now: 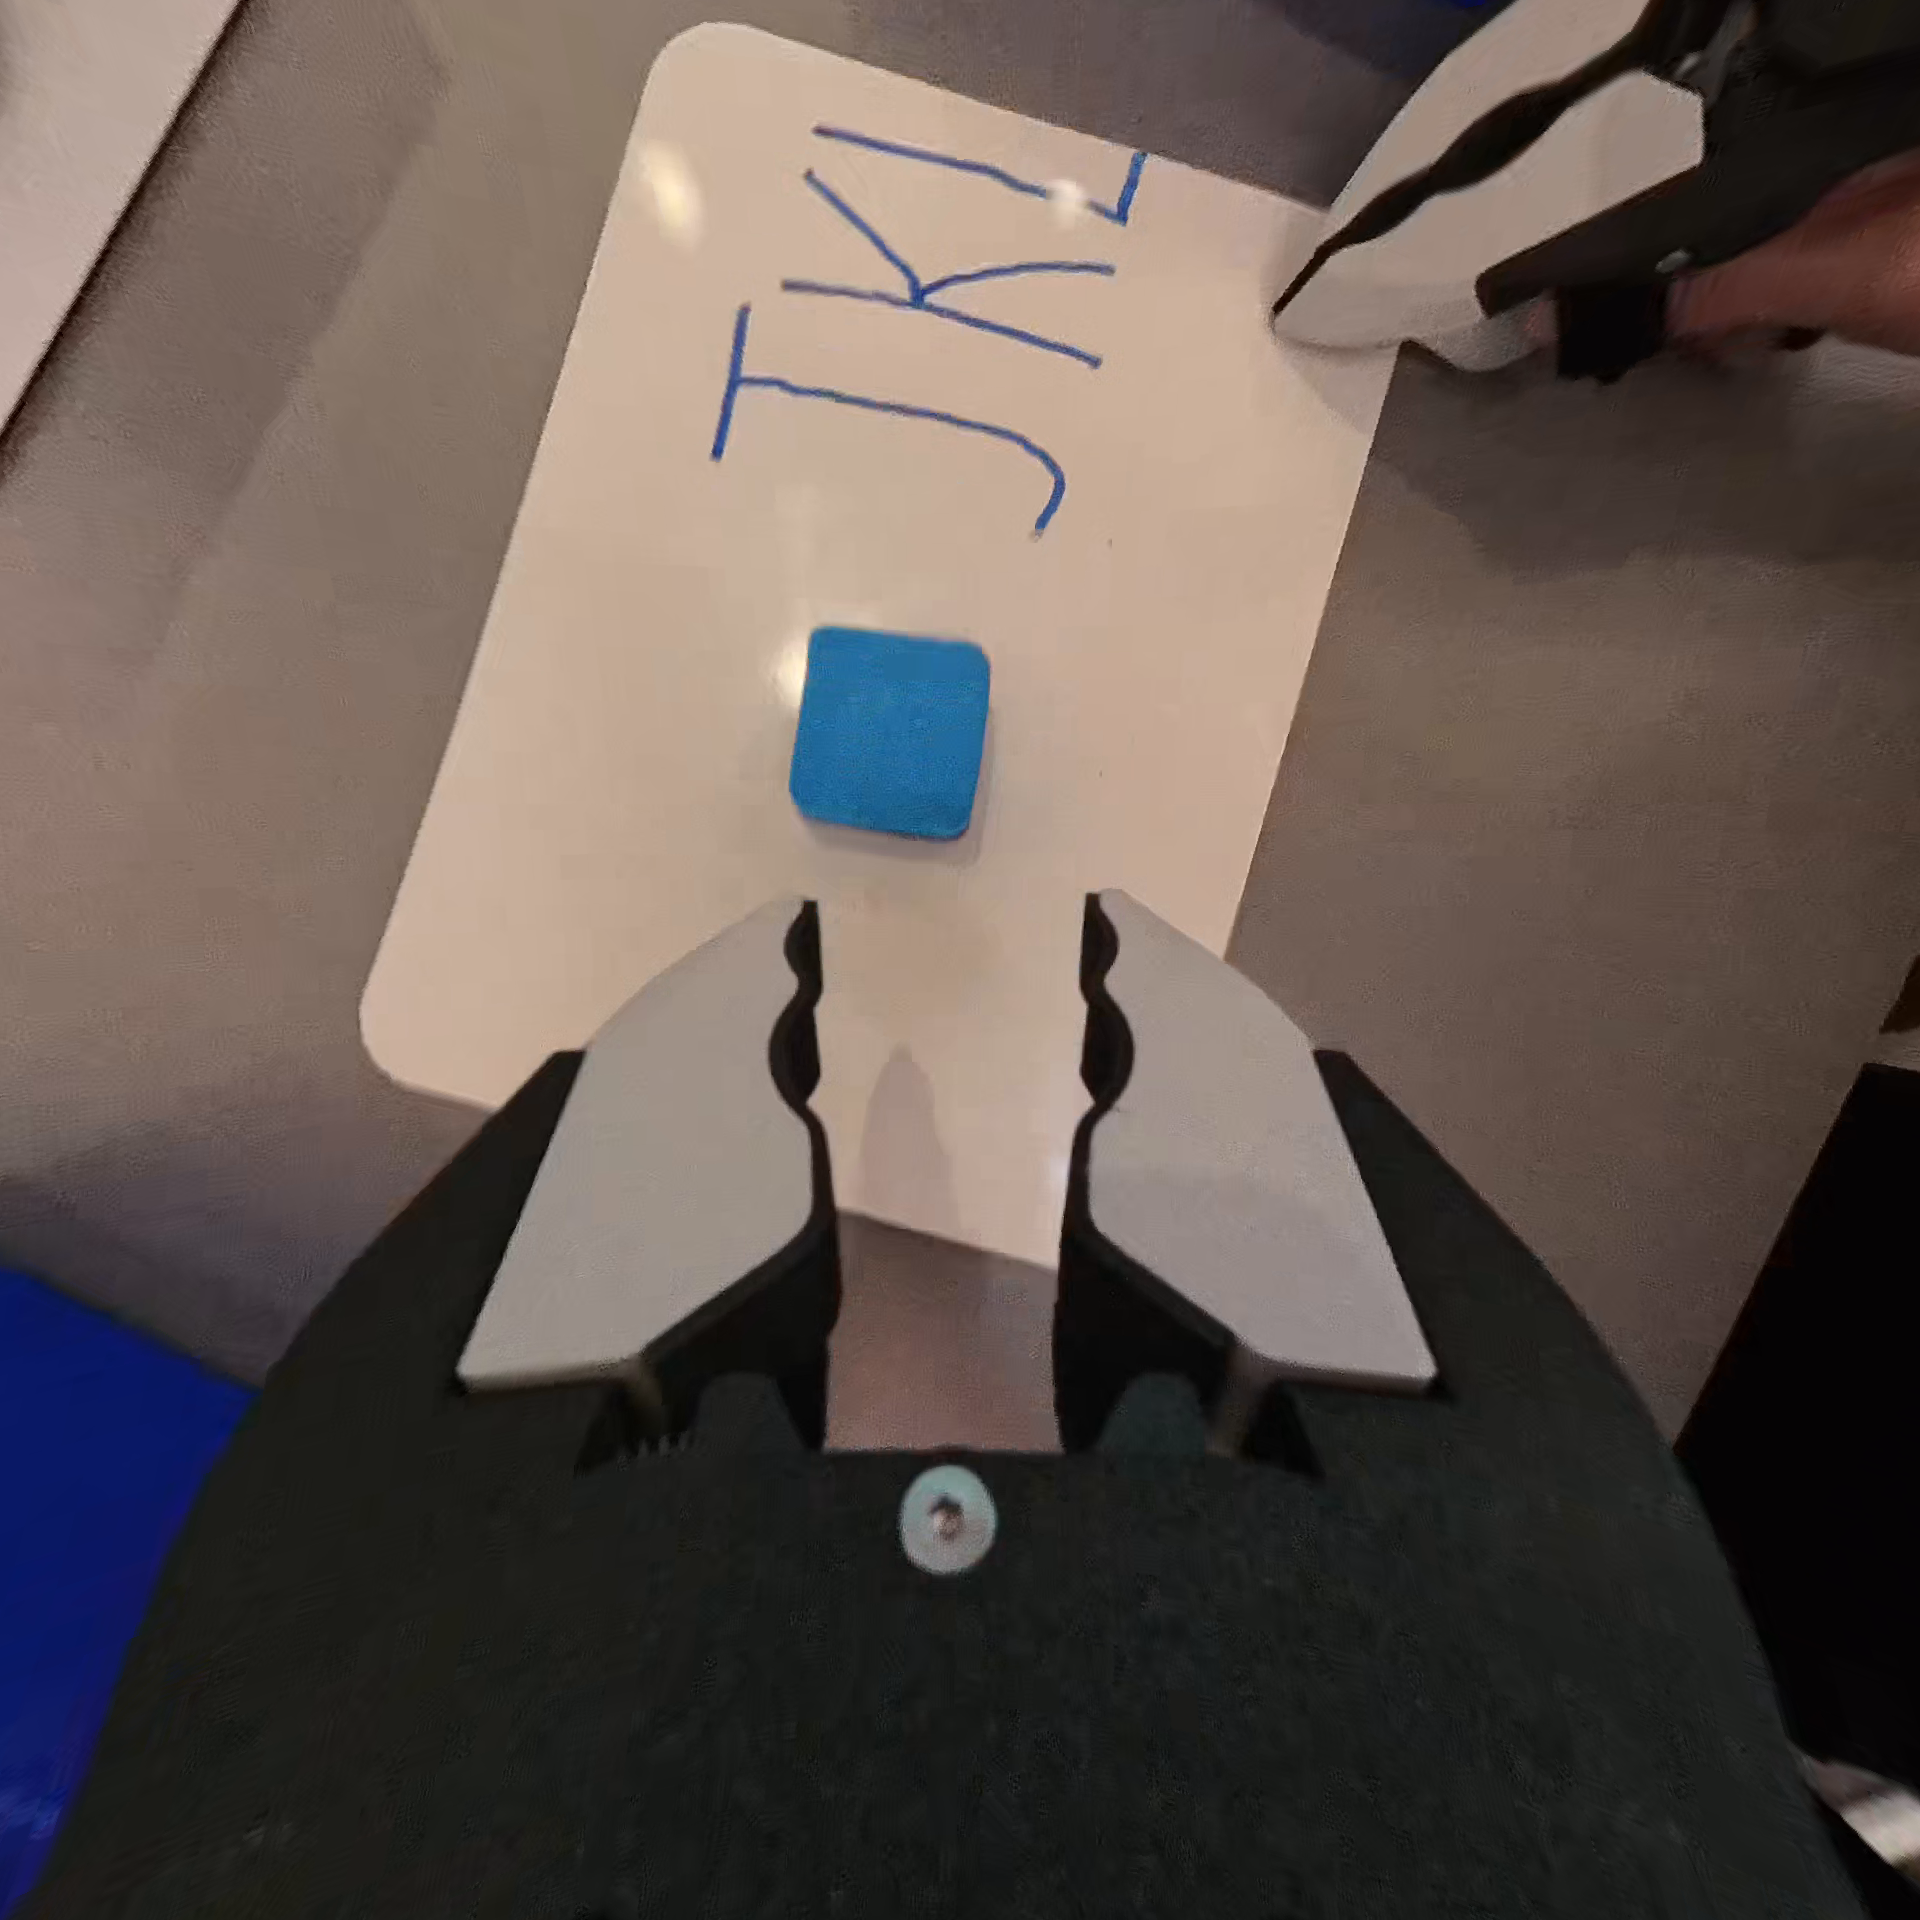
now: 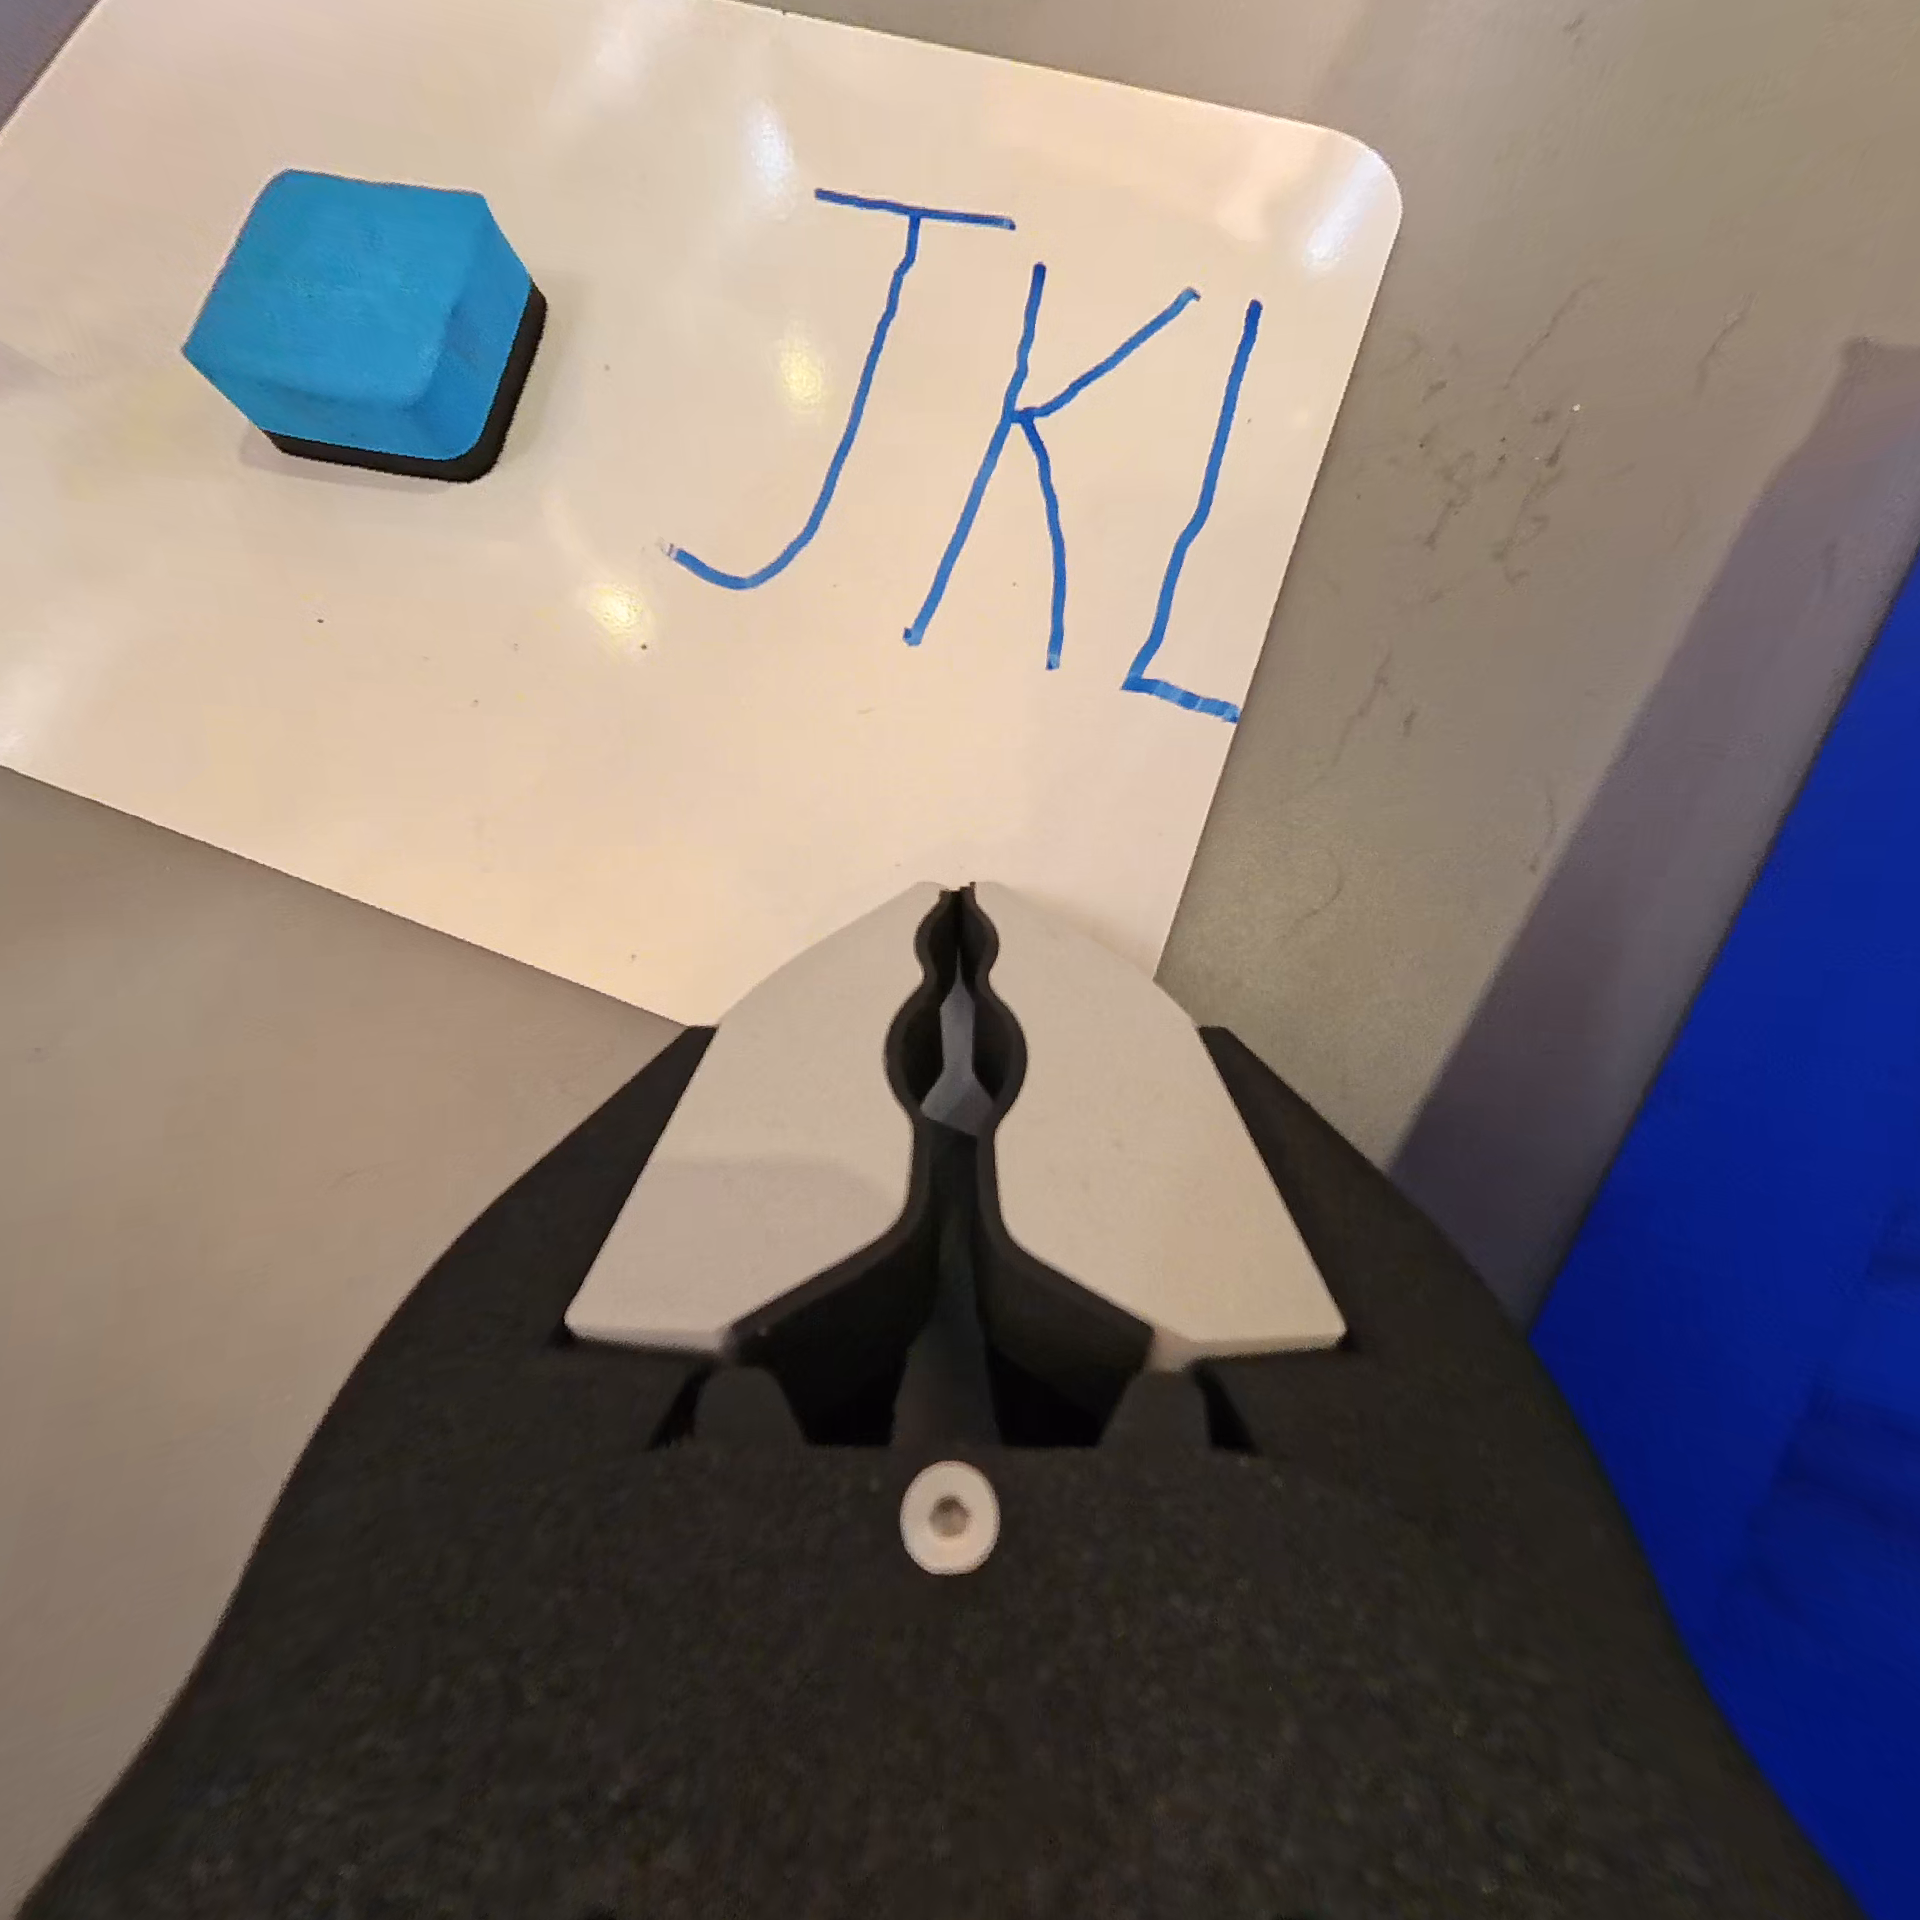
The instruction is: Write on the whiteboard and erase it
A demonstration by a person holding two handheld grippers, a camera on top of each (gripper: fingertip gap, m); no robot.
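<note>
Left wrist view shows the left claw (image 1: 951,914) poised low over the near end of the whiteboard (image 1: 623,727), its jaws standing apart with nothing between them. The eraser (image 1: 888,732), a blue block with a dark felt base, sits on the board just ahead of the open jaws and in line with the gap. It is not yet touched.

Blue marker strokes (image 1: 914,301) occupy the far half of the board, clear of the eraser. The strokes look complete and unsmudged in both views.

The right claw (image 2: 964,891) appears in the right wrist view with its jaws together, tips meeting. A small pale shape shows in the hollow behind the tips; this is probably background seen through the opening rather than a held item, though the view does not settle it. No marker is visible in either view. In the left wrist view the same claw (image 1: 1288,307) rests at the board's far right edge, seemingly steadying it; contact cannot be confirmed.

The board lies flat on a grey tabletop (image 1: 260,520). A blue object (image 2: 1766,1143) stands at the right of the tabletop.

Assessment of progress: the writing stage appears finished. The erasing stage has not begun. Remaining work is to close the left claw on the eraser, then wipe it across the strokes until the board is clean.
</note>
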